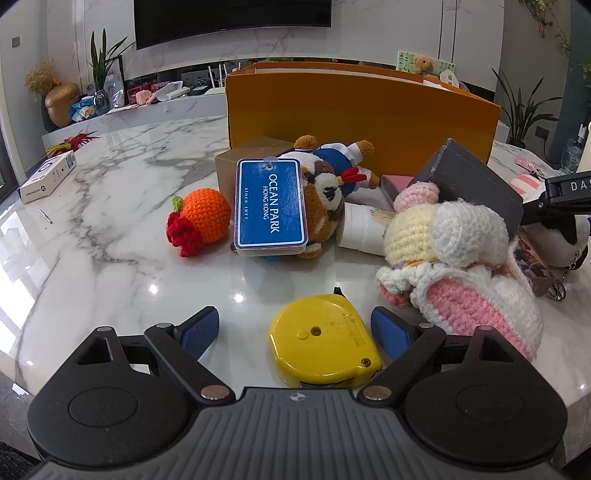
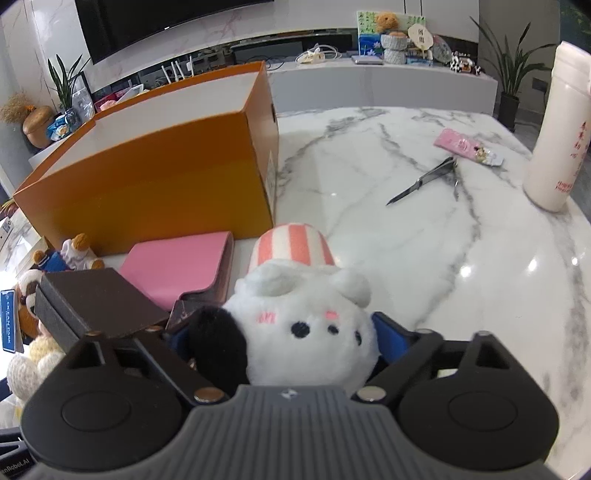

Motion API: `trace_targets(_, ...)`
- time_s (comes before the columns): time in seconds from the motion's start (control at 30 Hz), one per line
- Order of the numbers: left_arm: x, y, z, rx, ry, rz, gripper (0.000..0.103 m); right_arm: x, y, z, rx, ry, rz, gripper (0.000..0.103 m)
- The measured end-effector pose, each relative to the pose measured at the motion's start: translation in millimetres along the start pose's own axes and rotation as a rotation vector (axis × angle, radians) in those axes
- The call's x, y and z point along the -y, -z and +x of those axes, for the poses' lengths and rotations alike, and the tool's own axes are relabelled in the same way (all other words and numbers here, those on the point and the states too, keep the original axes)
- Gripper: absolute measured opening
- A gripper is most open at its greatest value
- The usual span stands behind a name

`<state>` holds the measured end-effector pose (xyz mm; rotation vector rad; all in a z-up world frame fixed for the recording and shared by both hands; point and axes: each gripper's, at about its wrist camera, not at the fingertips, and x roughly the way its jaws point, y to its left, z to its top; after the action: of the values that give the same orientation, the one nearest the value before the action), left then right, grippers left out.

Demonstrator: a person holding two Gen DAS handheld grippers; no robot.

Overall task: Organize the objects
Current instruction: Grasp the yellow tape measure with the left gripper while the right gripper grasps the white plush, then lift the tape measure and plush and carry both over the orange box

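Only our left view shows the yellow tape measure (image 1: 323, 338) between the wide-open left gripper (image 1: 295, 328); right gripper (image 2: 284, 339) straddles the white plush (image 2: 295, 332), grip unclear; tag (image 1: 271, 206) reads "OCEAN PARK HONG KONG".

Wall television (image 1: 232, 14), potted plants (image 2: 513, 70)

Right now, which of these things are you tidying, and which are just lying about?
Being tidied: yellow tape measure, white plush toy, crocheted orange, orange box.

Lying about: scissors, white bottle, potted plant.
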<state>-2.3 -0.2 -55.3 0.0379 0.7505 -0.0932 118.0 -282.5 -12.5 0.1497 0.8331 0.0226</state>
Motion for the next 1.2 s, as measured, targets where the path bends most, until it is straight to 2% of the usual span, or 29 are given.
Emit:
trace_targets(0.1, -1, -1, 0, -0.008, 0.008, 0.007, 0.102, 0, 1, 0, 0.003, 0.013, -0.006, 0.085)
trace_targets(0.13, -1, -1, 0, -0.006, 0.016, 0.014, 0.098, 0, 1, -1, 0.006, 0.016, -0.005, 0.083)
trace_targets(0.17, 0, -1, -2, -0.002, 0.028, 0.024, 0.085, 0, 2, -1, 0.009, 0.021, -0.008, 0.082)
trace_targets(0.2, 1, -2, -3, 0.001, 0.041, 0.037, 0.067, -1, 2, -2, 0.011, 0.025, -0.011, 0.08)
trace_targets(0.23, 1, -3, -4, 0.006, 0.047, 0.049, 0.063, -1, 3, -3, 0.015, 0.029, -0.013, 0.08)
trace_targets(0.37, 0, -2, -3, 0.001, 0.053, 0.061, 0.063, -3, 6, -8, 0.034, 0.034, -0.016, 0.078)
trace_targets(0.57, -7, -7, -6, 0.006, 0.062, 0.042, 0.062, -1, 5, -25, 0.101, -0.006, 0.028, 0.078)
trace_targets(0.8, -13, -16, -20, 0.063, 0.069, 0.041, 0.062, -3, 5, -45, 0.156, -0.059, 0.047, 0.078)
trace_targets(0.97, -18, -23, -29, 0.094, 0.06, 0.027, 0.062, 5, 6, -59, 0.181, -0.126, 0.12, 0.078)
trace_targets(1.1, -25, -36, -46, 0.148, 0.064, 0.008, 0.062, 3, 8, -77, 0.216, -0.18, 0.146, 0.078)
trace_targets(1.2, -26, -57, -62, 0.207, 0.071, 0.016, 0.058, -8, 2, -93, 0.253, -0.223, 0.131, 0.078)
